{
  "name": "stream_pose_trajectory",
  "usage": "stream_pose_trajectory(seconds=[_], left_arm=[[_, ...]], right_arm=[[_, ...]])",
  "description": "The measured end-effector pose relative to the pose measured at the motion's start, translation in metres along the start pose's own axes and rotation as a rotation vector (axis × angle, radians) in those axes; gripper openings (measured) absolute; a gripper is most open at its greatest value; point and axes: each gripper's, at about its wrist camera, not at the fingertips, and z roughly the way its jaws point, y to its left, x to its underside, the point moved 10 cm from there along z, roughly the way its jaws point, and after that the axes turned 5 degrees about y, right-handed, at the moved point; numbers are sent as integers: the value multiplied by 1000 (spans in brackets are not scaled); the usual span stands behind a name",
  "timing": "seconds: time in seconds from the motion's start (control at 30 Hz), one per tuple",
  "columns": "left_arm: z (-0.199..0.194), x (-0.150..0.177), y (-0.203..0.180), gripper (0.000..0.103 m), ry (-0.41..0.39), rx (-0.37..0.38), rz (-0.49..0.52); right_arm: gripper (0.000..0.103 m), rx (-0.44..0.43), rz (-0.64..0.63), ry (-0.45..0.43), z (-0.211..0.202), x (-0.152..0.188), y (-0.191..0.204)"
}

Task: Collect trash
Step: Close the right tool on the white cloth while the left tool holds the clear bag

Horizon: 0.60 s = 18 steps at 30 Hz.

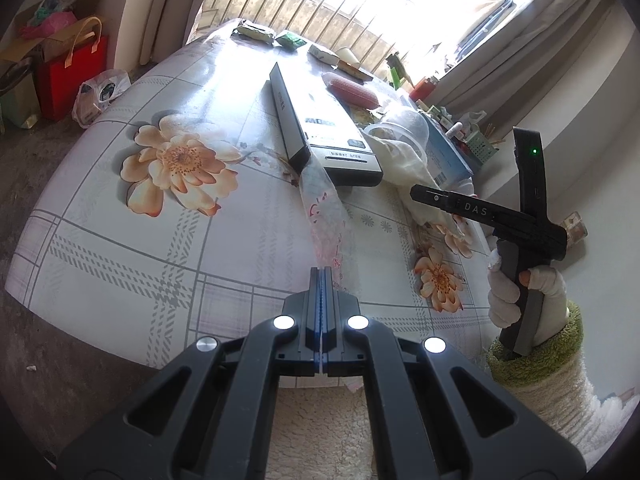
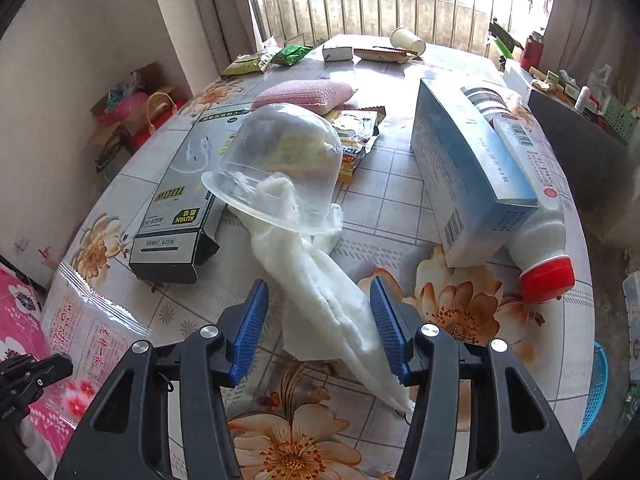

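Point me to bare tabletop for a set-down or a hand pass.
Free: the wide patch left of the black box, around the big printed flower. Also a smaller strip beyond the blue box, toward the paper cup. Crowded: centre, where the clear bowl, white tissue and bottle bunch together.

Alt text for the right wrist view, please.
The open right gripper straddles a crumpled white tissue on a floral table, its jaws wide apart. A clear plastic bowl lies upturned on the tissue's far end, between a grey carton and a blue box.
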Motion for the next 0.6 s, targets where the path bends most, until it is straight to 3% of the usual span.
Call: stream_pose_trajectory(seconds=[0.03, 0.13, 0.33, 0.5, 0.6], left_arm=[[0, 0, 0, 0, 0, 0, 0], [2, 0, 0, 0, 3, -1, 0], [1, -2, -3, 0, -1, -2, 8], [-1, -2, -4, 0, -12, 0, 12], [-3, -2, -5, 0, -20, 3, 11]], right_arm=[[31, 8, 1, 7, 1, 3, -1], [15, -19, 6, 8, -7, 14, 3], [13, -131, 53, -9, -38, 41, 13], [12, -293, 171, -40, -65, 53, 13], [12, -462, 238, -69, -85, 51, 18]])
